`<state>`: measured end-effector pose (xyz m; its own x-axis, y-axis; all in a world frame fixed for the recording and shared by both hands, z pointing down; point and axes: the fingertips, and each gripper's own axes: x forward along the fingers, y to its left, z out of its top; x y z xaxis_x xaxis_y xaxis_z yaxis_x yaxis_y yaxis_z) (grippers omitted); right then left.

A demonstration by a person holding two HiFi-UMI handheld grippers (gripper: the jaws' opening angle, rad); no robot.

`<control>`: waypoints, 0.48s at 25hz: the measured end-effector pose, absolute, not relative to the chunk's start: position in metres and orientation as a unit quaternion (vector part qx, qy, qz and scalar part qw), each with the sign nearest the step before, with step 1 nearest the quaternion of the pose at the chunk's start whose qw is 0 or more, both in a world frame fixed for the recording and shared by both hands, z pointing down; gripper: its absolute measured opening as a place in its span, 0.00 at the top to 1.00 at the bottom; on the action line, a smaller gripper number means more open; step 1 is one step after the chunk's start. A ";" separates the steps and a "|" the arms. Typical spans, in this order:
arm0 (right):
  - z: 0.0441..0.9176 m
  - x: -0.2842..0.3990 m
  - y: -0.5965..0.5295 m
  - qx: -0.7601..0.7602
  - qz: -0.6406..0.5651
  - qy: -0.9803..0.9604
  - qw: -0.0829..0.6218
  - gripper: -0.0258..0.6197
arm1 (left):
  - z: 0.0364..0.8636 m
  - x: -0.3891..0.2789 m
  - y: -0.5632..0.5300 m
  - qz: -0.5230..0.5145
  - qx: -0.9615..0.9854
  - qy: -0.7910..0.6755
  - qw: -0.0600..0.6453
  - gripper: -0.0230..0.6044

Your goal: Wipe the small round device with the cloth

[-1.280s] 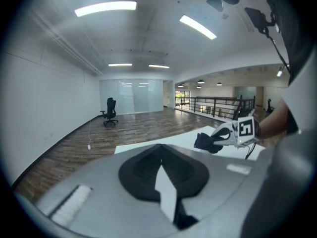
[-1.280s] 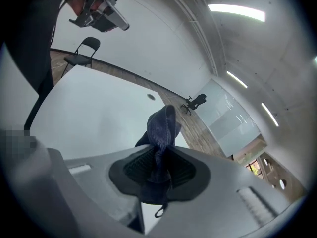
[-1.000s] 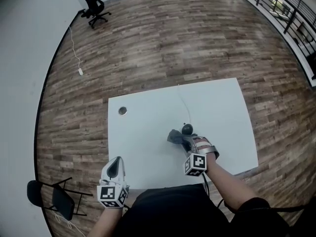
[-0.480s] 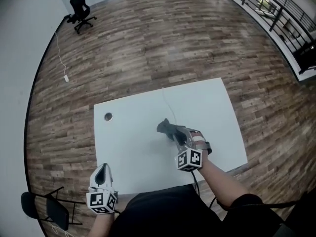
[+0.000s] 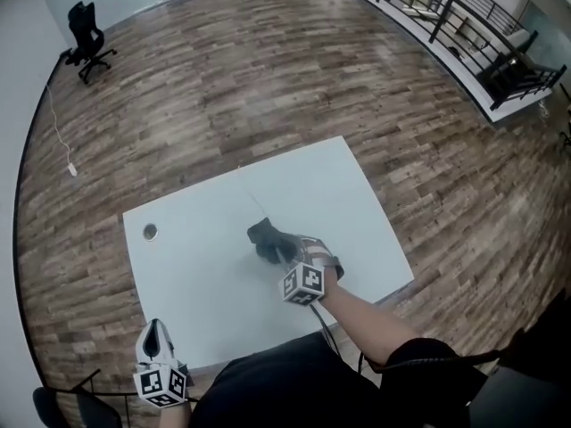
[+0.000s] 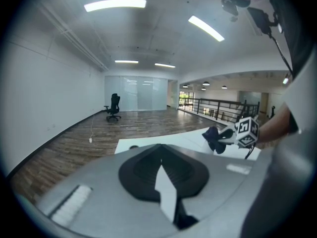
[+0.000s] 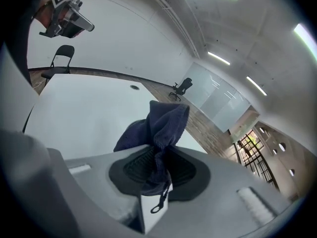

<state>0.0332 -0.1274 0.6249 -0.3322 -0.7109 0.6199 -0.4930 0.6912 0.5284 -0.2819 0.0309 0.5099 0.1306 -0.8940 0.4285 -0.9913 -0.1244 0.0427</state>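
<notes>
White table [image 5: 205, 279] on wood floor [image 5: 223, 87]: we log right gripper [image 5: 280, 251] clamped on dark cloth [image 5: 262, 234] bunched mid-table; round device we cannot make out; left gripper [image 5: 157, 330] jaws together, empty, at front-left edge, well apart from cloth

My cloth [image 7: 161, 125] looks like soft ribbed navy fabric, the table [image 5: 196, 275] smooth matt white, the floor [image 5: 223, 87] grained wood.

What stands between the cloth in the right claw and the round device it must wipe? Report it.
Nothing visible. The right claw is shut on the dark cloth, which is bunched on the white table where the thin cable ends. The device itself does not show; it may lie under the cloth.
</notes>
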 end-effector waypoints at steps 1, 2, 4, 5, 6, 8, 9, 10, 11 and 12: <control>0.627 0.035 -0.127 0.375 -0.119 -0.805 0.444 0.85 | 0.509 -0.282 0.031 0.150 0.735 -0.641 0.160 0.95; 0.630 0.038 -0.126 0.375 -0.114 -0.803 0.448 0.85 | 0.509 -0.282 0.031 0.149 0.736 -0.640 0.159 0.95; 0.638 0.043 -0.124 0.373 -0.104 -0.800 0.458 0.85 | 0.508 -0.282 0.030 0.148 0.738 -0.639 0.159 0.95; 0.642 0.045 -0.122 0.372 -0.097 -0.799 0.463 0.85 | 0.509 -0.281 0.029 0.148 0.738 -0.638 0.160 0.95; 0.647 0.048 -0.121 0.371 -0.090 -0.797 0.468 0.85 | 0.510 -0.280 0.028 0.148 0.740 -0.636 0.160 0.95; 0.657 0.053 -0.116 0.367 -0.073 -0.794 0.478 0.85 | 0.512 -0.277 0.026 0.149 0.742 -0.633 0.161 0.95; 0.663 0.055 -0.113 0.362 -0.065 -0.794 0.485 0.85 | 0.512 -0.276 0.026 0.150 0.744 -0.631 0.162 0.95; 0.670 0.055 -0.108 0.356 -0.055 -0.793 0.492 0.85 | 0.513 -0.274 0.026 0.151 0.745 -0.629 0.162 0.95; 0.676 0.057 -0.103 0.347 -0.044 -0.792 0.500 0.85 | 0.514 -0.273 0.025 0.152 0.747 -0.626 0.164 0.95; 0.683 0.058 -0.097 0.338 -0.032 -0.791 0.509 0.85 | 0.515 -0.271 0.024 0.153 0.749 -0.623 0.165 0.95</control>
<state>0.0579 -0.0973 0.6826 -0.2533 -0.5683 0.7828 -0.5023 0.7689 0.3956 -0.2715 0.0239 0.5150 0.1773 -0.8827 0.4351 -0.9839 -0.1694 0.0573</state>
